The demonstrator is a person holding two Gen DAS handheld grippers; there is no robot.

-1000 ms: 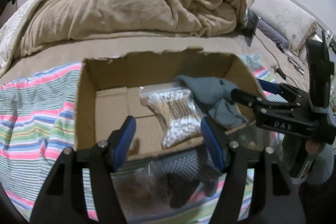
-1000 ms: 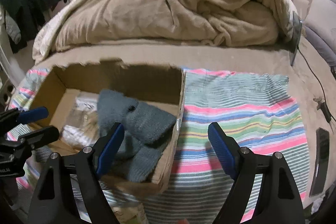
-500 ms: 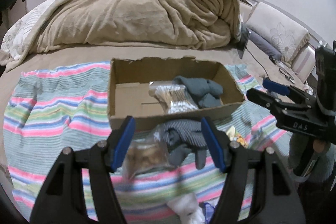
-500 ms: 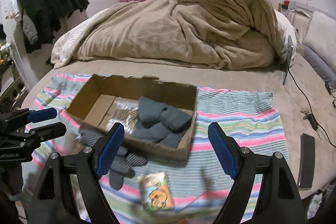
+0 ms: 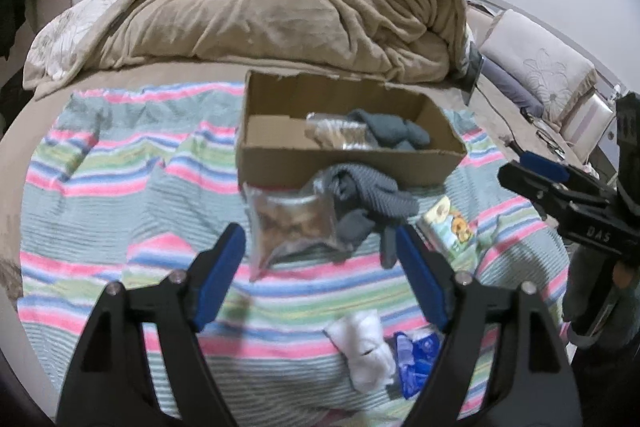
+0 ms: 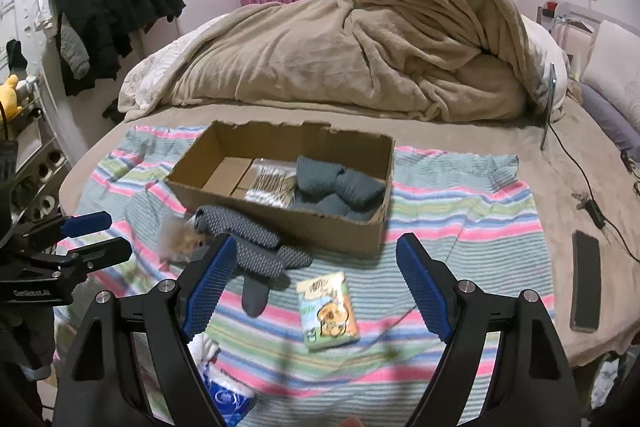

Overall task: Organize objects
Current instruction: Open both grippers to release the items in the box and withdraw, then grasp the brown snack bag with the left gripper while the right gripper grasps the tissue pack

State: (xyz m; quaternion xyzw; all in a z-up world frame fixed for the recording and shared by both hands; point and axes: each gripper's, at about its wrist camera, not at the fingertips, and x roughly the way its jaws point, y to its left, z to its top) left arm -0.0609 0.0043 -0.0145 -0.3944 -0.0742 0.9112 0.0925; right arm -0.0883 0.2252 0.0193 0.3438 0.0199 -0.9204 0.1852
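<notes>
An open cardboard box (image 5: 344, 163) (image 6: 344, 227) sits on a striped cloth on the bed. It holds a bag of cotton swabs (image 6: 272, 185) and dark grey socks (image 6: 340, 183). In front of it lie a patterned grey sock (image 5: 368, 195) (image 6: 256, 239), a clear bag of brown snacks (image 5: 292, 223), a tissue pack (image 6: 328, 311) (image 5: 448, 227), a white sock (image 5: 364, 351) and a blue packet (image 5: 416, 359). My left gripper (image 5: 320, 275) is open and empty above the snack bag. My right gripper (image 6: 316, 287) is open and empty above the tissue pack.
A heaped beige blanket (image 6: 360, 43) fills the bed behind the box. A phone (image 6: 586, 281) and a charger cable (image 6: 592, 203) lie on the right. Dark clothes (image 6: 112, 11) hang at the left. The striped cloth (image 5: 120, 195) covers the near bed.
Both grippers have pulled back from the box and risen, so the whole box and the loose items in front of it now show. Both stay open and empty.
</notes>
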